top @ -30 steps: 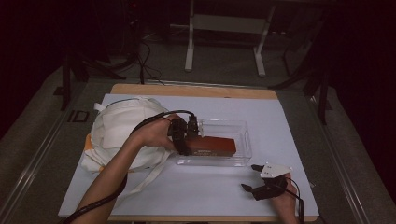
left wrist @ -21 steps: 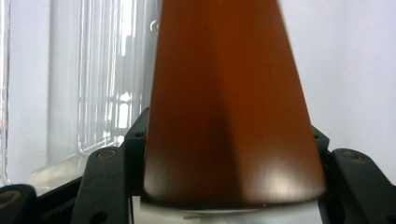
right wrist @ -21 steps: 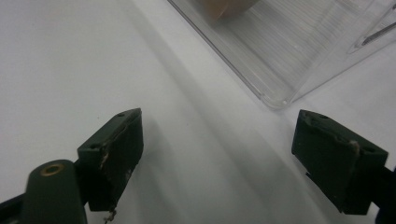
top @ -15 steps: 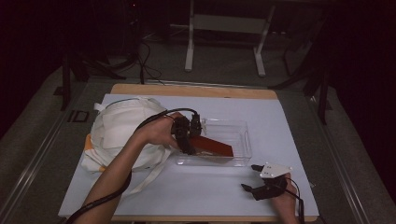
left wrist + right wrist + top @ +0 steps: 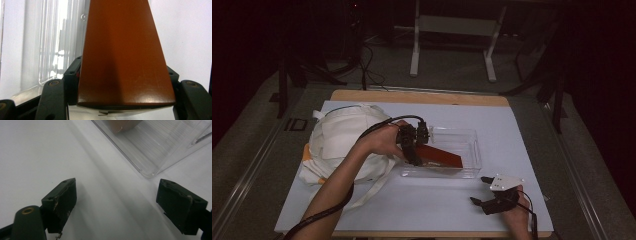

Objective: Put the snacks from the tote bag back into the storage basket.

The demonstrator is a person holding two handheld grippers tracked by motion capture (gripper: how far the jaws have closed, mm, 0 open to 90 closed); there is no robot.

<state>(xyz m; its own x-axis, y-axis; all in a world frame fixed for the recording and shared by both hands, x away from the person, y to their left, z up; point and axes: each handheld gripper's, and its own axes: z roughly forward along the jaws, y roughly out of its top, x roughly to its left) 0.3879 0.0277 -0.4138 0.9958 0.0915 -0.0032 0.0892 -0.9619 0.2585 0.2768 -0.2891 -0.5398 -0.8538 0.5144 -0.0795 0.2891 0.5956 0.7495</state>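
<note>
A flat reddish-brown case [image 5: 439, 156] lies tilted in a clear plastic tray [image 5: 472, 150] at the middle of the table: its left end is raised at the tray's left wall, and its right end slopes down toward the tray floor. The left gripper [image 5: 412, 150] reaches over that left wall with the raised end of the case between its jaws. Its jaws have just been opening, and in the left gripper view the case [image 5: 122, 55] sits between the two black fingers [image 5: 72, 80], close at each side; whether the pads press on it I cannot tell. The tray stands on a white sheet [image 5: 512, 125] that covers the wooden tabletop. Just left of the tray, under the person's left forearm, lies a white cloth bag [image 5: 342, 140] with loose straps. The right gripper [image 5: 487, 192] rests near the front right of the sheet, apart from the tray, its jaws spread wide with nothing between them; its own view shows the tray corner [image 5: 150, 170] just ahead.
</note>
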